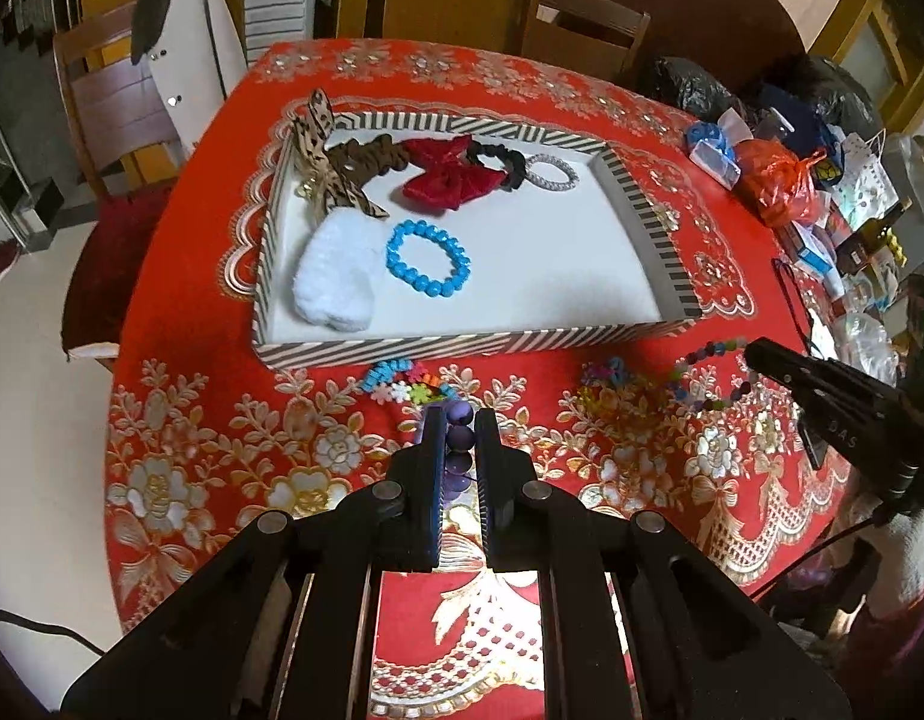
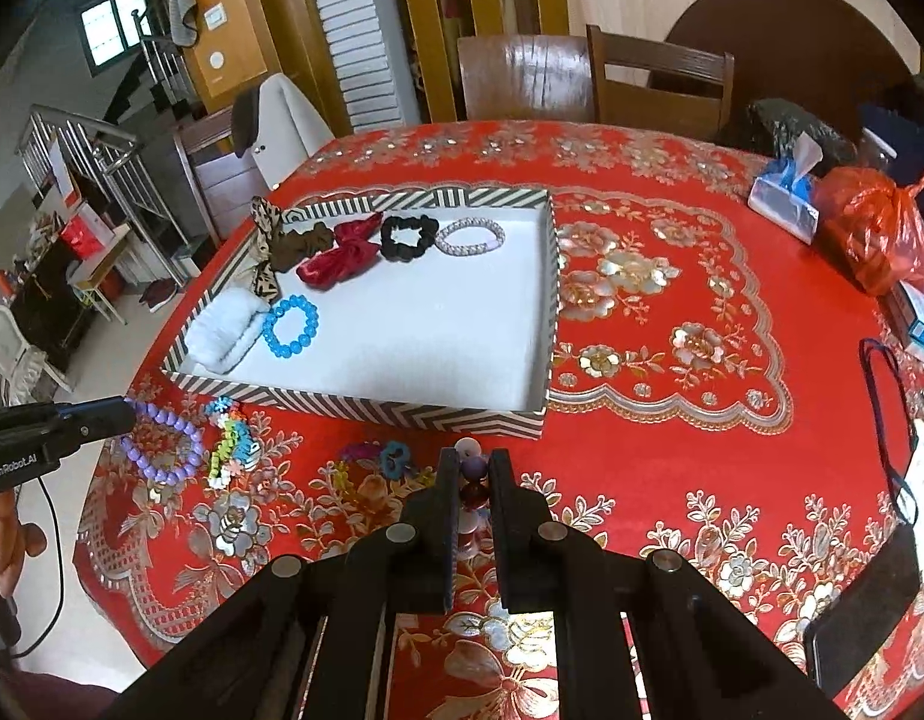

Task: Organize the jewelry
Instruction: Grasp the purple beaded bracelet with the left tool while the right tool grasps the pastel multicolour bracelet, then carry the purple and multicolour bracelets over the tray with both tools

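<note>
The round table (image 1: 180, 324) under my tongs wears a glossy red cloth with gold and silver embossed flowers and a lacy scalloped border. On it sits the shallow rectangular tray (image 1: 402, 348), its card walls striped black and white and its floor plain matte white. Along the tray's far side lie a leopard-print ribbon bow (image 1: 327, 174), a ruched brown scrunchie (image 1: 372, 156), a red velvet bow (image 1: 450, 180), a black scrunchie (image 2: 408, 237) and a thin silvery hair loop (image 1: 552, 174). Nearer the front wall rest a fluffy white band (image 1: 336, 276) and, just beside it, a bracelet of faceted bright blue beads (image 1: 427, 257).

My left tongs (image 1: 461, 420) are closed almost together on a string of smooth round purple beads (image 1: 461, 438); the right wrist view shows that purple bracelet (image 2: 162, 441) lying as a ring on the cloth in front of the tray, with the left tips at its edge. My right tongs (image 2: 475, 462) are likewise nearly shut, pinching a multicoloured bead bracelet (image 1: 711, 375) of mixed round beads, pale, mauve and dark red between the fingers.

Between the two, on the cloth just outside the tray's front wall, lie a flower-shaped plastic bead bracelet (image 1: 405, 387) in many colours and a smaller tangle of bright plastic charms (image 1: 606, 375).
</note>
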`<state>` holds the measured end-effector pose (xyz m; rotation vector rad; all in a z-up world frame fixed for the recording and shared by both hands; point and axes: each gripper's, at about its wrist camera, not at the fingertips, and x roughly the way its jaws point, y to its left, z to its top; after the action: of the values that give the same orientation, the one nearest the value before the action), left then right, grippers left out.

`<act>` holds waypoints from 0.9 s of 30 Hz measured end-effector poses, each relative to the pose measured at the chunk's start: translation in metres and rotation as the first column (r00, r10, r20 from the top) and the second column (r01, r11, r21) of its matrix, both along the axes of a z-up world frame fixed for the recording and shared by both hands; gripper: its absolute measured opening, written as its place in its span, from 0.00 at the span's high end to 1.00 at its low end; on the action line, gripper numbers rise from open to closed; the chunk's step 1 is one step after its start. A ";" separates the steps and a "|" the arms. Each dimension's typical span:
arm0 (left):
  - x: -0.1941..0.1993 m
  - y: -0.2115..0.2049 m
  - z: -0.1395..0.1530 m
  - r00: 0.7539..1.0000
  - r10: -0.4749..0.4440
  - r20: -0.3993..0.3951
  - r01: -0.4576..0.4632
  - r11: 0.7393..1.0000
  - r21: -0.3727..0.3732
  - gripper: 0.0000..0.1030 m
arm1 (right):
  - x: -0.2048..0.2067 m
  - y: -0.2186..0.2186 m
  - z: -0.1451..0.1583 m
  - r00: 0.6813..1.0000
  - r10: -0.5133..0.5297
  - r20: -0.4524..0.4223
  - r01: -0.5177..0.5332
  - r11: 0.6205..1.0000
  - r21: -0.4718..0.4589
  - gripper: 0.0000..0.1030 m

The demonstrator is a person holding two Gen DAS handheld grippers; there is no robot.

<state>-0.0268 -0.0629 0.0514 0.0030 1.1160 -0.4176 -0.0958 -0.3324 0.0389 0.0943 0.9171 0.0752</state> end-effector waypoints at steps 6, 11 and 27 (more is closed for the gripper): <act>-0.003 0.002 0.005 1.000 0.007 0.022 -0.008 1.000 0.014 0.92 | -0.004 0.000 0.006 1.000 0.000 0.009 0.000 1.000 -0.010 0.91; -0.003 0.003 0.008 0.999 0.009 0.032 -0.010 1.000 0.018 0.92 | -0.008 0.002 0.016 1.000 0.000 0.026 0.000 1.000 -0.014 0.91; -0.003 0.007 0.020 0.998 0.010 0.063 -0.011 1.000 0.019 0.92 | -0.008 0.006 0.034 0.998 0.014 0.057 -0.013 1.000 -0.021 0.91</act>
<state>-0.0295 -0.0561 0.0716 0.0269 1.0578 -0.3946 -0.1036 -0.3263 0.0730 0.0667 0.8615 0.0806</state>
